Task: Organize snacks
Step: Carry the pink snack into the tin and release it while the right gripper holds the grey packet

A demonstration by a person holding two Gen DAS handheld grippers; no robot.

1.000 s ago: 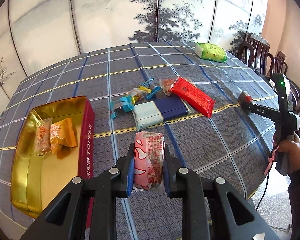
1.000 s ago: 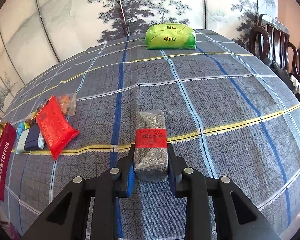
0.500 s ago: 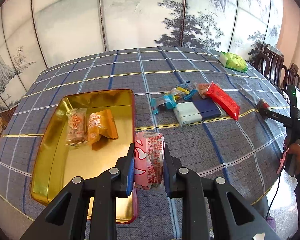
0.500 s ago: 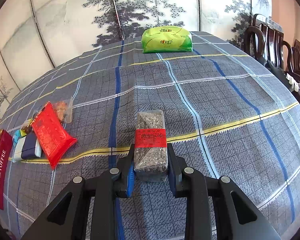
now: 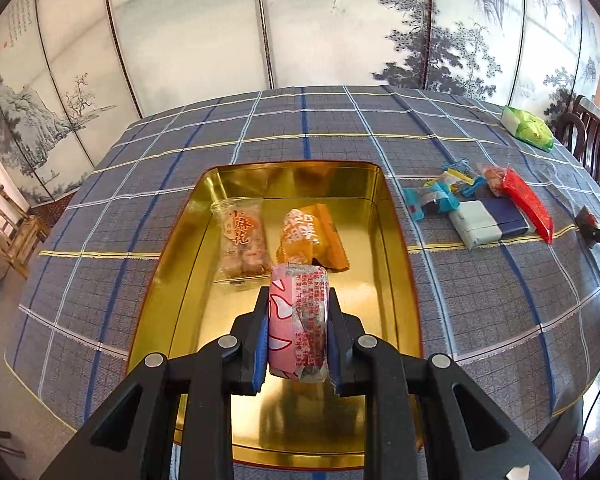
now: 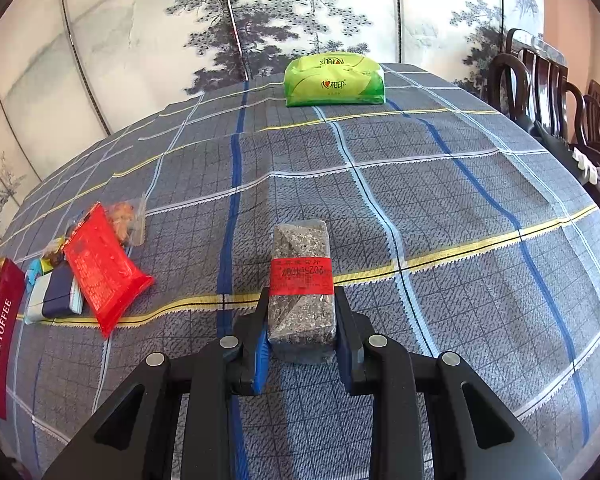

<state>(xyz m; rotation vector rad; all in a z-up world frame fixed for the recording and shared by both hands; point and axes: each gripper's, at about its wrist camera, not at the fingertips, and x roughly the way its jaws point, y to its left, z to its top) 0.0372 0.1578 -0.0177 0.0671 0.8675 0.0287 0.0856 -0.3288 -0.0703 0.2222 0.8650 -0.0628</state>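
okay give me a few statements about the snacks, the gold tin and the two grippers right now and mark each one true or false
1. The left gripper is shut on a pink-wrapped snack above the gold tin. True.
2. The gold tin holds no snacks. False: a clear-wrapped snack and an orange packet lie in it.
3. The right gripper is shut on a grey bar with a red band. True.
4. The green pack lies inside the tin. False: it lies on the tablecloth at the far edge.
5. The red packet is held by a gripper. False: it lies on the cloth.
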